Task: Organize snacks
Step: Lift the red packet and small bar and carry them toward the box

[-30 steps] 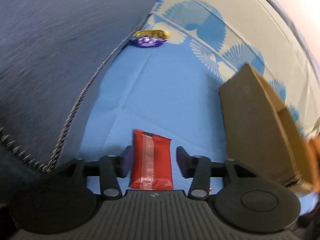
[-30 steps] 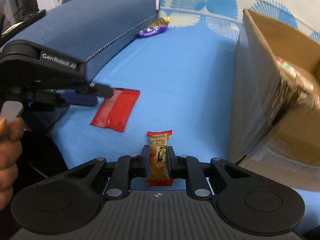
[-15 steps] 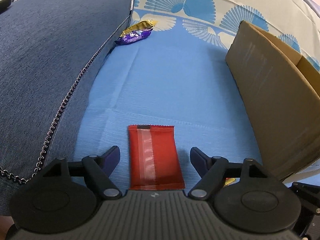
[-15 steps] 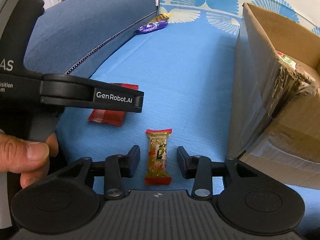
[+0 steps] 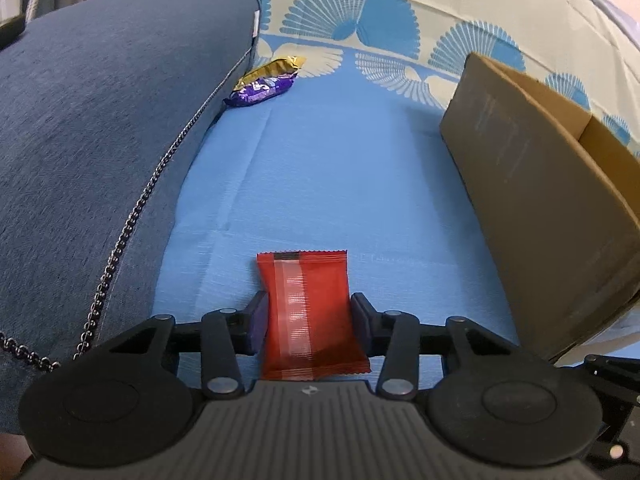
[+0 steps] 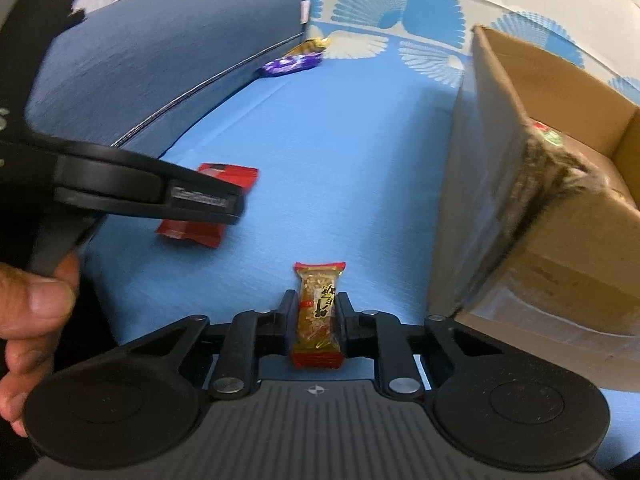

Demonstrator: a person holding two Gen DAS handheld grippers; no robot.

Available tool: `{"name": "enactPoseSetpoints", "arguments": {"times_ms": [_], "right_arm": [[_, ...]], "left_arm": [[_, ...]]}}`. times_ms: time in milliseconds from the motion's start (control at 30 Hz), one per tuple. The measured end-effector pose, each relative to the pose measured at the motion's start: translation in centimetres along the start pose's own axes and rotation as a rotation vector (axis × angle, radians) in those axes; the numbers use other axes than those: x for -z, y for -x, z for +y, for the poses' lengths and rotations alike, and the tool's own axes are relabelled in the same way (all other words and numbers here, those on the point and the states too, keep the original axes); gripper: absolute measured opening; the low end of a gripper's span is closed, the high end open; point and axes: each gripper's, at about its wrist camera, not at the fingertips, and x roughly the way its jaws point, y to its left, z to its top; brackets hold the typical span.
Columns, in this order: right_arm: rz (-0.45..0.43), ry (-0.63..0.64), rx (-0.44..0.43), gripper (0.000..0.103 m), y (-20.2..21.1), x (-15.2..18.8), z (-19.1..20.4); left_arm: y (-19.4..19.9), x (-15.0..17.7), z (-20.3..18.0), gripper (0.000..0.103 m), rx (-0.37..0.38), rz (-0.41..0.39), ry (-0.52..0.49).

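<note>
My left gripper (image 5: pixel 307 318) is shut on a red snack packet (image 5: pixel 308 312) on the blue sheet; the same packet shows in the right wrist view (image 6: pixel 208 204), half hidden by the left gripper's body. My right gripper (image 6: pixel 317 312) is shut on a small golden snack bar with red ends (image 6: pixel 318 312). An open cardboard box (image 6: pixel 532 184) stands to the right, with a packet inside; it also shows in the left wrist view (image 5: pixel 540 200). A purple packet (image 5: pixel 260 90) and a gold one (image 5: pixel 272 68) lie far back by the cushion.
A dark blue sofa cushion (image 5: pixel 88 152) with a zipper rises along the left. A patterned backrest (image 5: pixel 400 20) lies behind. The person's hand (image 6: pixel 28 312) holds the left gripper at the left edge of the right wrist view.
Both grippers have closed: the left onto the red packet, the right onto the golden bar. Half a second ago both stood open around them.
</note>
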Motion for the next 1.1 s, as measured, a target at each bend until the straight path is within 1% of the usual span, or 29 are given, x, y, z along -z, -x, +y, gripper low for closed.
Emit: {"name": "enactPoseSetpoints", "arguments": {"times_ms": [100, 233, 300, 600, 1100], "right_arm": [[-0.008, -0.02, 0.007, 0.019, 0.18, 0.02, -0.36], [0.008, -0.019, 0.005, 0.019, -0.04, 0.22, -0.44], [0.022, -0.014, 0.004, 0.02, -0.29, 0.28, -0.36], [0.019, -0.006, 0.008, 0.02, -0.72, -0.17, -0.05], [0.016, -0.01, 0.002, 0.02, -0.23, 0.04, -0.2]], "left_arm": [[0.02, -0.04, 0.31, 0.048, 0.018, 0.011, 0.022], [-0.03, 0.0, -0.02, 0.048, 0.03, 0.016, 0.003], [-0.09, 0.09, -0.23, 0.049, 0.03, 0.015, -0.008], [-0.18, 0.11, -0.12, 0.049, 0.037, 0.012, -0.005], [-0.24, 0.14, -0.12, 0.049, 0.039, 0.011, -0.009]]}}
